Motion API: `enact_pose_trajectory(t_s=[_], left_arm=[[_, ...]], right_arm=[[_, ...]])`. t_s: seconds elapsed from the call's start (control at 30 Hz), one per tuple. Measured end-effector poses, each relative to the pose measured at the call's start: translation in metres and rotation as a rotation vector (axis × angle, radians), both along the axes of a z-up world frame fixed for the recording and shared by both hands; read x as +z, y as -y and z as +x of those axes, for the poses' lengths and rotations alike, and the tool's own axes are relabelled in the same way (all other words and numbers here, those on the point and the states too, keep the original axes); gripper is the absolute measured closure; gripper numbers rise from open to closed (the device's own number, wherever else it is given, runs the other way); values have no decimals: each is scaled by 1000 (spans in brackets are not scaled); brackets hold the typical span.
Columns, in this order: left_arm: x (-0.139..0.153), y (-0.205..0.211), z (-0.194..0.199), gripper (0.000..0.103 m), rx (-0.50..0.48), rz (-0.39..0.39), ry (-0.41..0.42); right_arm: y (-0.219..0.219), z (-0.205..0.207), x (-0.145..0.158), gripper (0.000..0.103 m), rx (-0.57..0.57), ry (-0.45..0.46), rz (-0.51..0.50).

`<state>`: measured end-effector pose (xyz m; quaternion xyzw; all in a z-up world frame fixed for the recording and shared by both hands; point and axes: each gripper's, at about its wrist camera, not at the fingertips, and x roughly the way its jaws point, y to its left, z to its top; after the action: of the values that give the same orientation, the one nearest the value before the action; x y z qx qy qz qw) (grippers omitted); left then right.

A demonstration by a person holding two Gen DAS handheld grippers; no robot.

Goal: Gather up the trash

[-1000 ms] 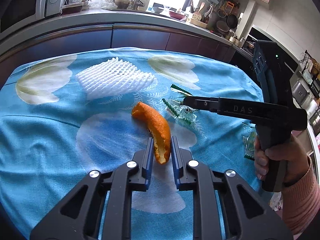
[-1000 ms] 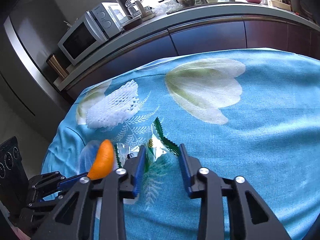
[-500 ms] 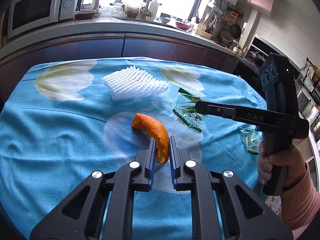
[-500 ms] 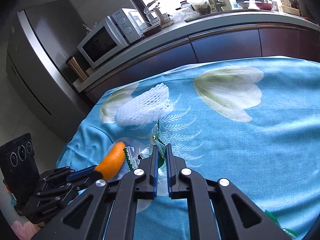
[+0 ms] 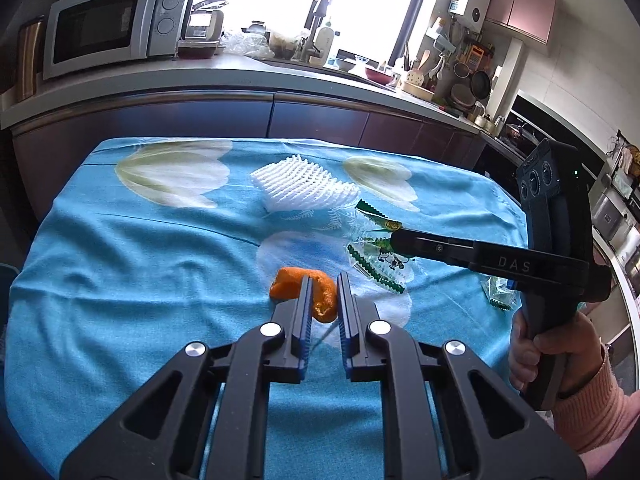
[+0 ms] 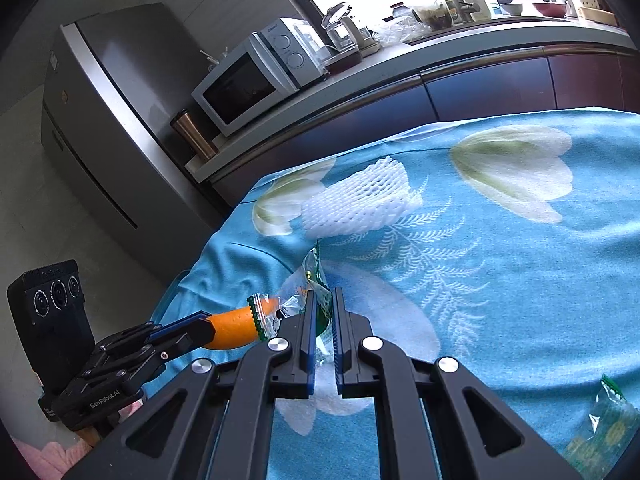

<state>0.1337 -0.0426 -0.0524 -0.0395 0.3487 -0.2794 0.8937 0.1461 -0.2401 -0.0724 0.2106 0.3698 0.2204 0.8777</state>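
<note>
Both items lifted off the blue tablecloth (image 5: 120, 280) since the earlier frame: my left gripper (image 5: 323, 296) clamps the orange peel (image 5: 320, 296), light, bendy; my right gripper (image 6: 324, 312), jaws just closed, pinches the clear wrapper (image 6: 316, 280), flimsy, slippery; grip mid-body

Daylight floods in from the window (image 5: 360, 4), which I see blown out to white in both views. The cloth (image 5: 140, 280) is evenly lit, with soft shadows. Fisheye bends the edges and blackens the corners; the focus is sharp.
</note>
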Motion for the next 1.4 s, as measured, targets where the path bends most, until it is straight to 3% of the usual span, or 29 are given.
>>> enact_pose_trajectory(t_s=[0.87,1.4], left_arm=[[21,-92,-33,92,163,2,53],[32,-127,-43,92,234,9,79]], right_arm=[[-72,-6,9,97,139,29,43],[-105,-3,17,97,212,43,50]])
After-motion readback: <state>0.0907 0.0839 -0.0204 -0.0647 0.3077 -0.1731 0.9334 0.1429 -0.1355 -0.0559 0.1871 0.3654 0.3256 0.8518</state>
